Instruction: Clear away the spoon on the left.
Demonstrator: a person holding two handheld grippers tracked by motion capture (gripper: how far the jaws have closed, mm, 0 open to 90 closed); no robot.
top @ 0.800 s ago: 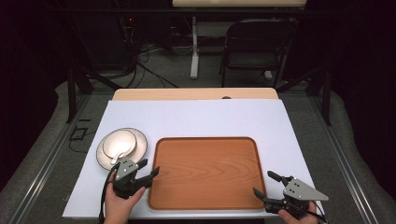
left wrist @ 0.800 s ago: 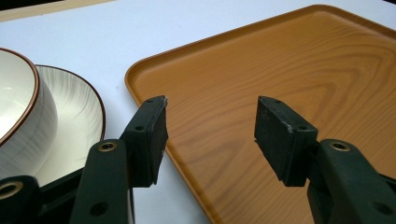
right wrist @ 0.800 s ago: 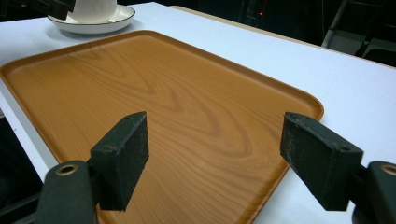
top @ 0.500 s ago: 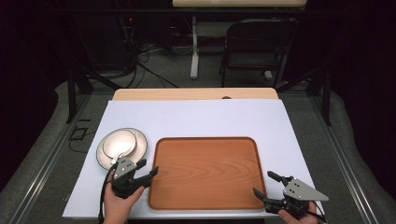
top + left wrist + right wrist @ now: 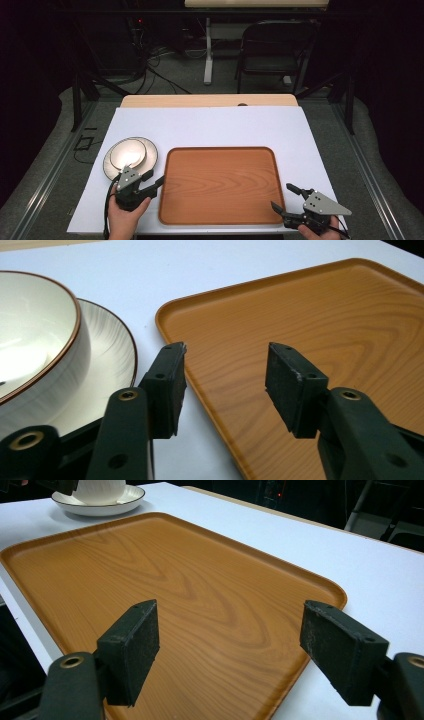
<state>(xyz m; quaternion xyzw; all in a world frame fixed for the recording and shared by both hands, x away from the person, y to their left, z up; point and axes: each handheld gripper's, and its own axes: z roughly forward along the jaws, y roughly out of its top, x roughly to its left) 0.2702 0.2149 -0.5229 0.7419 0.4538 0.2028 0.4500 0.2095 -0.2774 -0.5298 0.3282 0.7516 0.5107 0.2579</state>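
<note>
Partly cut off: bowl [image 5: 35, 340] on plate [image 5: 107, 365], beside tray [image 5: 310, 320].

Bright, even light on the table; dark surroundings, soft shadows, slight blur throughout.

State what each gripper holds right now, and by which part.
Nothing is held. The left gripper and right gripper both have open, empty jaws, poised over the wooden tray.

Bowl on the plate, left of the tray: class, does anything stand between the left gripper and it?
No. The left gripper, jaws open and holding nothing, sits just beside the bowl and plate; the tray lies to its other side.
</note>
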